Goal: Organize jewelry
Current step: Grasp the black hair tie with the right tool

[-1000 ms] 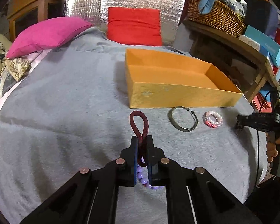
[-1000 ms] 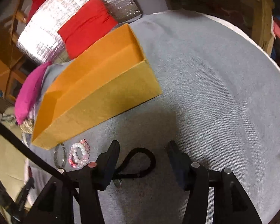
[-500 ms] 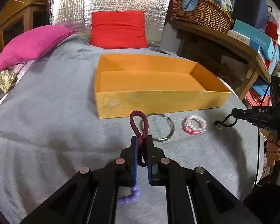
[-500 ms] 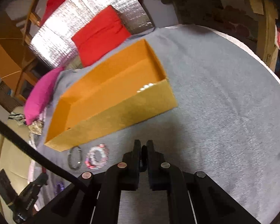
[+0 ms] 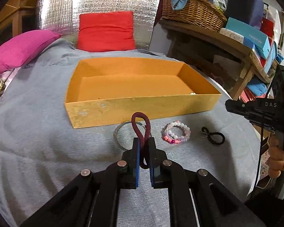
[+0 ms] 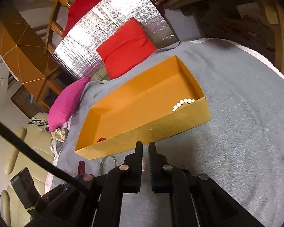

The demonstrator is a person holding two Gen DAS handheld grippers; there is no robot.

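My left gripper is shut on a dark red cord bracelet, held above the grey cloth in front of the orange box. Beneath it lies a metal bangle. To its right lie a pink and white bead bracelet and a black hair tie. My right gripper is shut with nothing visible between its jaws, raised near the box's front wall. It also shows in the left wrist view. White pearls and red beads lie inside the box.
A red cushion and a pink cushion lie at the far end of the cloth. A wooden shelf with a wicker basket and boxes stands to the right. A beige sofa is beside the table.
My left gripper has lifted and moved toward the box with the red cord bracelet. My right gripper shut at the black hair tie, then rose; the tie lies on the cloth.
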